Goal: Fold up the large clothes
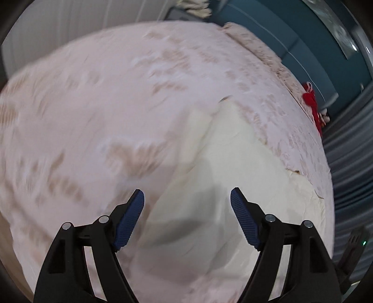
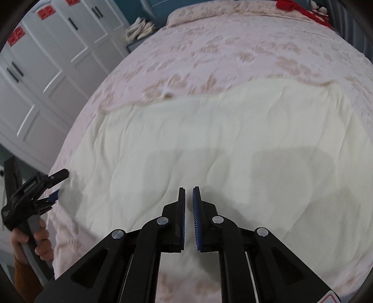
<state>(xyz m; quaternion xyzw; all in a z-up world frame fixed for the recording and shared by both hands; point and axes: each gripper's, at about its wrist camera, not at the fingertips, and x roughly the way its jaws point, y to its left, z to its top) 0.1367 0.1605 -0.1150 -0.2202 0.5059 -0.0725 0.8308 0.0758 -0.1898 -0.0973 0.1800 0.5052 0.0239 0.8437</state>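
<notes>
One bed (image 2: 233,46) filled both views, covered by a pink spread patterned with tan leaf marks. One cream garment (image 2: 209,144) lay flat on it, its far edge toward twelve o'clock in the right wrist view; in the left wrist view the same cloth (image 1: 221,167) sat from the centre toward four o'clock. White wardrobe doors (image 2: 53,65) stood at ten o'clock in the right wrist view, three of them carrying red paper labels (image 2: 16,35). One red item (image 2: 300,8) lay at the bed's far end near one o'clock, and a pale fringed bundle (image 2: 139,28) sat at eleven. Two grippers showed. The left gripper (image 1: 187,200) hung over the garment with its fingers spread wide and nothing between them. The right gripper (image 2: 188,193) hung over the cream cloth with its blue pads (image 2: 197,221) nearly together, a thin gap remaining, gripping nothing.
</notes>
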